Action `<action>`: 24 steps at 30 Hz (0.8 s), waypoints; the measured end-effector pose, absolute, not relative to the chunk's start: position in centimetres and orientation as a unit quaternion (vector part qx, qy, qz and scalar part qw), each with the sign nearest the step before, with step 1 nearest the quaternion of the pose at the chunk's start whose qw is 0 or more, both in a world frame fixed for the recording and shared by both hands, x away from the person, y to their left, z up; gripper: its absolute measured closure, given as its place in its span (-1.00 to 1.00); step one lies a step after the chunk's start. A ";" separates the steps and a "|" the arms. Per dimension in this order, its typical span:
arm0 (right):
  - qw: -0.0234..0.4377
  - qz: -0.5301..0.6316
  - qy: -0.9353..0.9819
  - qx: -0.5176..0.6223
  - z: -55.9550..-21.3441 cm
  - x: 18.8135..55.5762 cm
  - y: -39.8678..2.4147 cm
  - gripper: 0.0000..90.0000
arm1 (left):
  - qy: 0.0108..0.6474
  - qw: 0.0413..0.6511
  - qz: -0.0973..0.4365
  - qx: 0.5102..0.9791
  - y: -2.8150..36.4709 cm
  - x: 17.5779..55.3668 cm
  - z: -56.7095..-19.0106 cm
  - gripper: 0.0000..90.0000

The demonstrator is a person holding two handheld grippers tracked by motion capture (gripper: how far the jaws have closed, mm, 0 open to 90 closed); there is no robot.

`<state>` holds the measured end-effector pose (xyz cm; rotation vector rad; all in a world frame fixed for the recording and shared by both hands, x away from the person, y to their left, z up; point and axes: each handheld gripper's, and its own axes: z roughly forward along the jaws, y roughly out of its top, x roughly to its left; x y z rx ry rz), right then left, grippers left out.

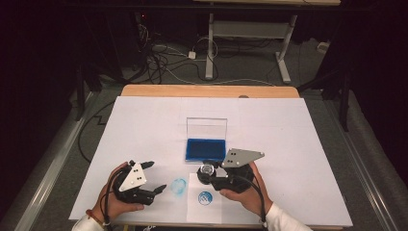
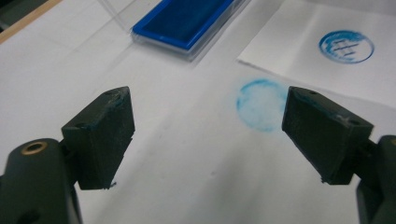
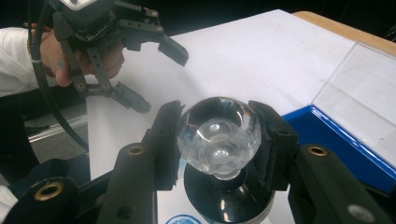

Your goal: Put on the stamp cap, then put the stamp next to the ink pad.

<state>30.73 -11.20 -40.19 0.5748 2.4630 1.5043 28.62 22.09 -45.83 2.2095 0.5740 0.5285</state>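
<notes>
Step in hand: we judge this to be stamping work. The right gripper [image 3: 218, 140] carries the stamp [image 3: 219, 137] between the ink pad [image 1: 205, 149] and the paper slip [image 1: 192, 214], which already bears one crisp round print [image 1: 205, 197].

Stamp's place: in the high view it hangs just in front of the ink pad, over the slip's far edge; we cannot tell whether its base touches the paper.

Right gripper's fingers: clamped on the stamp's clear knob, one black pad on each side.

Left gripper's fingers: spread wide with nothing between them; the left gripper [image 1: 155, 177] sits to the left of the slip, pointing toward a faint blue smudge [image 2: 261, 105] on the white sheet [image 1: 144, 125].

Next move: we think the stamp needs either a fresh press into the ink or a straight, level drop onto bare paper (a tilt would give a patchy ring). The free gripper could pin the slip.

Materials and shapes: the knob is glassy, faceted and rounded, on a short neck above a glossy black disc base. The pad is a deep blue felt rectangle in a clear plastic case with its lid standing upright. The sheet is matt white over a wooden table [image 1: 207, 90].
</notes>
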 end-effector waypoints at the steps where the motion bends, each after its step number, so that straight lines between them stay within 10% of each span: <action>1: 0.101 0.509 0.832 0.195 -40.1 30.7 -11.3 0.27 | 0.229 0.387 0.210 0.868 22.5 28.6 -45.9 -0.63; 24: 0.144 0.495 0.823 0.238 -38.8 32.9 -14.6 0.27 | 0.267 0.364 0.211 0.867 24.6 28.8 -47.1 -0.63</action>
